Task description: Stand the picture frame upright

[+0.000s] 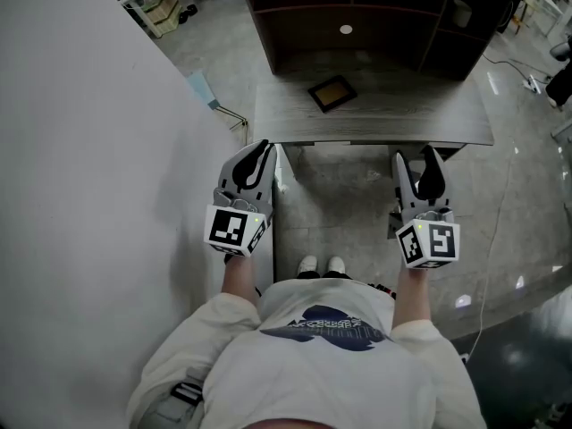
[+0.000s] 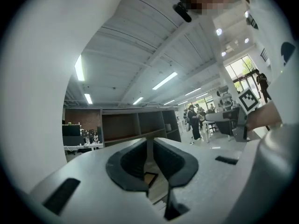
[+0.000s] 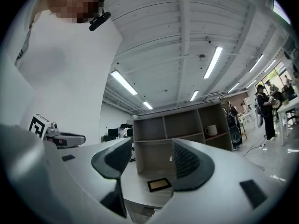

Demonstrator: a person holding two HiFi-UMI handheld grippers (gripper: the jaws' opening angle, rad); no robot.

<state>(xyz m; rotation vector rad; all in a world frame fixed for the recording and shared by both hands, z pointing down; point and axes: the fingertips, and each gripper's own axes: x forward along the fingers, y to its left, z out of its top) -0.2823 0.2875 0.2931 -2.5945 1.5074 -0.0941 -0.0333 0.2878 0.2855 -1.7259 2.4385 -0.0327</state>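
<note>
A small dark picture frame (image 1: 332, 94) with a tan centre lies flat on the grey desk (image 1: 402, 119), near its back edge in front of a shelf unit. The left gripper view shows the picture frame (image 2: 150, 178) through the slit between the jaws, and the right gripper view shows the picture frame (image 3: 159, 185) between the jaws. My left gripper (image 1: 262, 146) (image 2: 148, 143) hovers at the desk's front left corner, shut and empty. My right gripper (image 1: 414, 155) (image 3: 152, 143) hangs in front of the desk's right part, open with nothing between its fingers. Both are well short of the frame.
A brown open shelf unit (image 1: 357, 16) stands on the desk's far side, with a white mug (image 3: 211, 130) in a right compartment. A white wall (image 1: 89, 150) runs close along my left. Cables (image 1: 527, 79) lie on the floor to the right. People (image 3: 264, 106) stand far off.
</note>
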